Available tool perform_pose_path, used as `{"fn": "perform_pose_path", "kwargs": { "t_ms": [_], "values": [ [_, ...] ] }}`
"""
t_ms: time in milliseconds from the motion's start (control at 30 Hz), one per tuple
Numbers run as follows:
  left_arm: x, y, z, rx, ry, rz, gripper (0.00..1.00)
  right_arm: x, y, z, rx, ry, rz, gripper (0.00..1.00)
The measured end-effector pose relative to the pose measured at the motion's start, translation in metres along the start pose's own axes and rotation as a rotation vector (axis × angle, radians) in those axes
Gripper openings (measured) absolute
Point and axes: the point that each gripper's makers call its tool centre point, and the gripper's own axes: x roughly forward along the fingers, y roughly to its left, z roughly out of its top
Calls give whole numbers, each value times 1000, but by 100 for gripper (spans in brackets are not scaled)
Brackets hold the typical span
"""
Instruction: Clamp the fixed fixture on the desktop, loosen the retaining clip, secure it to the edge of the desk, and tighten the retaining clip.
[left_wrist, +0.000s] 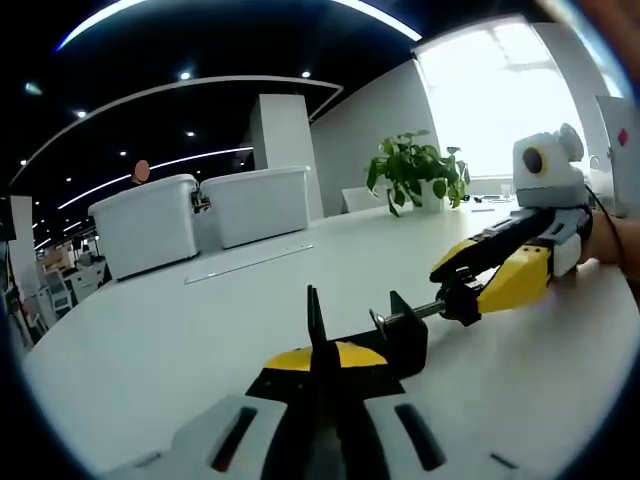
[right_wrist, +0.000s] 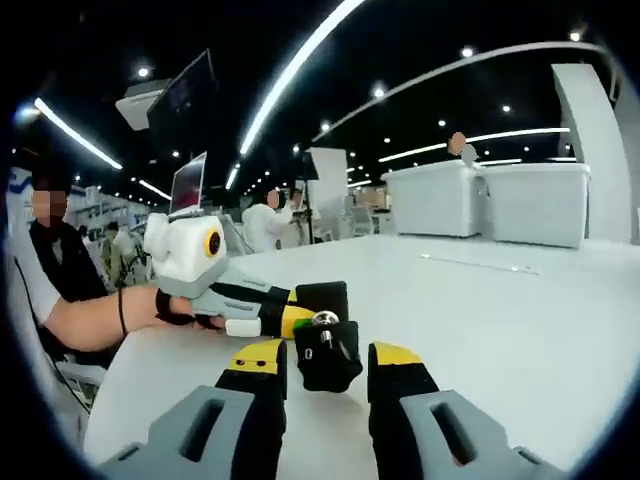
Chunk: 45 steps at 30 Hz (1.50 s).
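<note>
Left gripper pinches the black clamp fixture upright on the desk; right gripper pinches its screw handle; uneven twisting could topple or wrench it free.

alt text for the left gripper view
The left gripper is shut on a black clamp on a white table, while the right gripper grips the clamp's screw handle. Two white bins stand behind.
</note>
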Motion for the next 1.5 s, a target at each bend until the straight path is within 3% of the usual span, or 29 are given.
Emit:
{"fn": "perform_pose_path", "kwargs": {
  "t_ms": [33, 167, 333, 467, 533, 567, 633, 667, 700, 900, 967, 1167, 1333, 1500],
  "values": [
    [0, 0, 0, -1, 1, -2, 5, 0, 1, -2, 49, 10, 6, 27],
    [0, 0, 1, 1, 0, -1, 5, 4, 4, -4, 77, 29, 22, 25],
    [0, 1, 1, 1, 0, -1, 5, 3, 7, -5, 30, 23, 24, 25],
    [0, 1, 1, 0, 0, -1, 5, 3, 10, -2, -156, 21, 2, 25],
    [0, 1, 1, 0, 0, -1, 5, 3, 13, -1, -330, 23, -13, 25],
    [0, 1, 1, 1, 0, -1, 5, 4, 15, 0, -479, 29, -17, 25],
    [0, 1, 1, 1, 0, 0, 5, 4, 20, -1, -681, 35, -40, 25],
    [0, 1, 1, 1, -1, 0, 5, 4, 21, -2, -748, 46, -47, 25],
    [0, 2, 1, 1, -1, 0, 5, 5, 20, -3, -748, 47, -54, 25],
    [0, 1, 1, -1, -1, -1, 5, 5, 16, -3, -651, 36, -55, 25],
    [0, 1, 1, -1, -1, -2, 5, 5, 17, -3, -525, 28, -52, 26],
    [1, 1, 1, -2, -1, -2, 5, -5, 0, 19, -11, -70, -18, 32],
    [0, 1, 0, -4, 0, -2, 5, -9, -11, 11, 233, -63, -18, 30],
    [0, 0, 0, -4, 0, -2, 5, -2, 0, -2, 245, -16, 14, 29]
  ]
}}
